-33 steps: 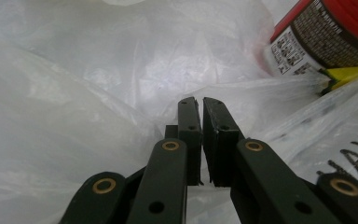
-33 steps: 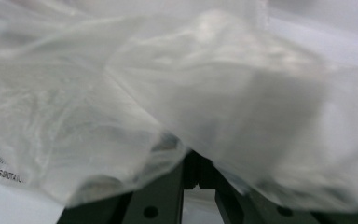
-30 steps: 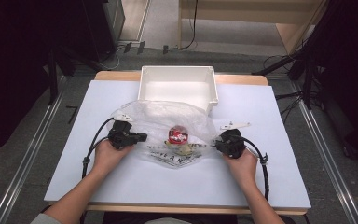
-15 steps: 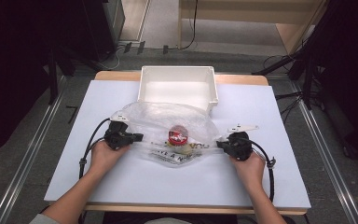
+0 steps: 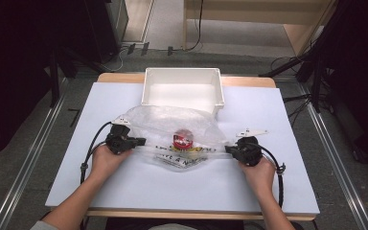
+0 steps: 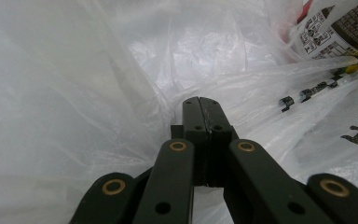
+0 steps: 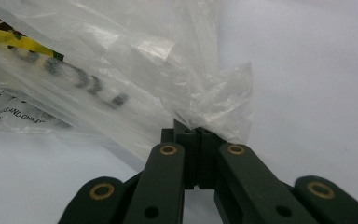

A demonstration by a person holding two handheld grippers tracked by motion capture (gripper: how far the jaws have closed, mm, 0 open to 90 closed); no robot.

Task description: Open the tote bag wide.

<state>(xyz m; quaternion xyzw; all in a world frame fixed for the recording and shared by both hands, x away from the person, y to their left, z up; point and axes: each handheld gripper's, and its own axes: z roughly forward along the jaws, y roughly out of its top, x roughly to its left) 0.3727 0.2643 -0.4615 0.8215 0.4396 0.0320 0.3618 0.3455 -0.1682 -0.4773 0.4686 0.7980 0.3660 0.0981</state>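
Grippers, left gripper [image 5: 141, 142] and right gripper [image 5: 228, 150], pinch plastic bag [image 5: 172, 125] taut.

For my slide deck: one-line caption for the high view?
Left gripper and right gripper pinch opposite ends of a clear plastic bag before a white bin.

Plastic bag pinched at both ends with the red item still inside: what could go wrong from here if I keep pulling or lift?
1. The left gripper and right gripper each pinch only thin film of the plastic bag; further outward pull might tear it or slip it free.
2. The red item lies loose mid-bag; lifting unevenly could roll it toward one end.
3. The white bin touches the bag's far edge; a swing might nudge it.
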